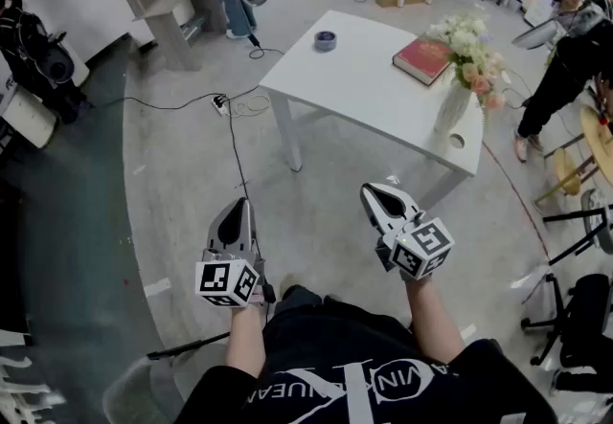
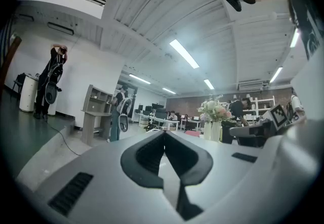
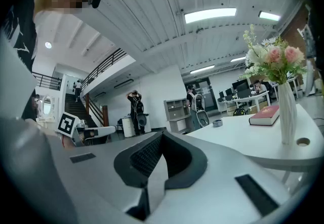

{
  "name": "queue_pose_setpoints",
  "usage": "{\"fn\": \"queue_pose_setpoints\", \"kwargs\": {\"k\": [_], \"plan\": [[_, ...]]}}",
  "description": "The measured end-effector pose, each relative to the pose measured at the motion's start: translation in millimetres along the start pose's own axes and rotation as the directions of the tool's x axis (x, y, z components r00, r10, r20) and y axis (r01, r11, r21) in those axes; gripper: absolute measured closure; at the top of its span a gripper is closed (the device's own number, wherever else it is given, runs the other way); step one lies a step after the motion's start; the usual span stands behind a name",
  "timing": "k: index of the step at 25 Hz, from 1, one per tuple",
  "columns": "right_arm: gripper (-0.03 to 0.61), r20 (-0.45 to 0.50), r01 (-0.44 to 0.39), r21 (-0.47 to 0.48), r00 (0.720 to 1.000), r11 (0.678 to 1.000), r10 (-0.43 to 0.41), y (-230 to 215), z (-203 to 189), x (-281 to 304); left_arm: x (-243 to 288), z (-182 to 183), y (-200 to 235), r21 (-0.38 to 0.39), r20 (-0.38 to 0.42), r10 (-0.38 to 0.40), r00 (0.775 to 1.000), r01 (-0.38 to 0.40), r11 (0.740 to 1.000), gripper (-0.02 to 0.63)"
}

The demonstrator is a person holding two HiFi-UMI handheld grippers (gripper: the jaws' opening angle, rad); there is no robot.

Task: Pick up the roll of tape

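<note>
Standing short of a white table [image 1: 364, 87], I hold both grippers level in front of me, above the floor and well apart from the tabletop: a ready stance, I judge, with the reach not yet begun. My left gripper [image 1: 237, 209] has its jaws pressed together on nothing; its own view shows them meeting in a thin line. My right gripper [image 1: 372, 192] is likewise closed tight and empty, aimed toward the table's near side. Neither can take anything as it stands, so I expect to spread one pair of jaws before going in. The roll of tape [image 1: 326, 40] sits near the table's far left corner, well apart from the red book [image 1: 421, 59] and from the vase [image 1: 452, 108] of flowers near the right edge. It lies flat with its hole facing the ceiling, so its axis runs upright. As a low ring it has no long side to favour, and I judge a pinch across the rim from above would suit
</note>
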State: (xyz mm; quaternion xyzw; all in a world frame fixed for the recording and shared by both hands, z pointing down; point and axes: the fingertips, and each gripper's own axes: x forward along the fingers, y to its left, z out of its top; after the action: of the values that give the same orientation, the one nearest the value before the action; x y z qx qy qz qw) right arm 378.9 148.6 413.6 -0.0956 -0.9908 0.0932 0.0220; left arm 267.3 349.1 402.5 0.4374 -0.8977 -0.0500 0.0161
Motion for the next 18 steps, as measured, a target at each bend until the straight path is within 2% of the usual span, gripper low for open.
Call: {"fn": "queue_pose_setpoints", "kwargs": {"k": [8, 12, 18], "plan": [[0.569, 0.006, 0.001, -0.005, 1.0, 1.0, -0.001, -4.7, 2.6, 0.6, 6.7, 4.9, -3.0, 0.01, 0.006, -0.009, 1.0, 0.009, 1.0, 0.609], [0.569, 0.006, 0.012, 0.002, 1.0, 1.0, -0.012, -8.1, 2.9, 2.9, 7.6, 7.6, -1.4, -0.01, 0.013, -0.012, 1.0, 0.012, 1.0, 0.609], [0.568, 0.002, 0.043, 0.028, 0.999, 0.999, -0.043, -17.3, 0.4, 12.7, 9.8, 2.2, 6.3, -0.008, -0.011, -0.002, 1.0, 0.002, 1.0, 0.609]]}}
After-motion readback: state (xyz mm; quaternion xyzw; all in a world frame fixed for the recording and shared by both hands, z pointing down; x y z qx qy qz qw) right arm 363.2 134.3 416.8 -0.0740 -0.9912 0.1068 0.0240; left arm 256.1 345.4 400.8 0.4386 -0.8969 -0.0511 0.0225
